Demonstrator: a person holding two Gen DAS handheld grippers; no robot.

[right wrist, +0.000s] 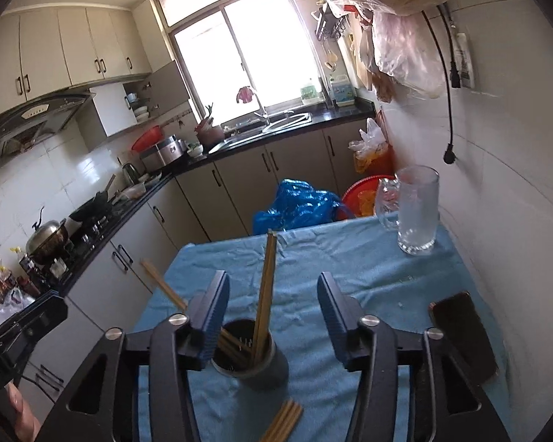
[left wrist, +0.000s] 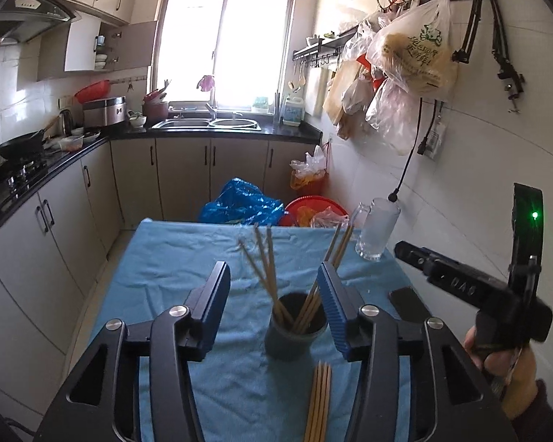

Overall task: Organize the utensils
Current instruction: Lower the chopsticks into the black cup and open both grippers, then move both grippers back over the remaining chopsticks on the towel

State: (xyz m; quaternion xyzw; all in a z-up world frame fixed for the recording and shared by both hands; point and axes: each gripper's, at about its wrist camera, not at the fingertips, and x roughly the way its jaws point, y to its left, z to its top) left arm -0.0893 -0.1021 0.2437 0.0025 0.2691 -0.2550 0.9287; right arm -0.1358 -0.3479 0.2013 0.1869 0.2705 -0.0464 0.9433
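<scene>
Chopsticks stand leaning in a dark round holder on the blue cloth of the table, some tilted left, some right. In the left wrist view the holder sits low between the two blue pads of the left tool, whose jaws are spread and grasp nothing; the right-leaning sticks pass just beside its right pad. A second bundle of chopsticks lies flat on the cloth in front of the holder, nearer the camera. The right tool is likewise released, its jaws apart above the holder, with one upright pair rising between them untouched. Further off stand a glass mug and a dark phone.
</scene>
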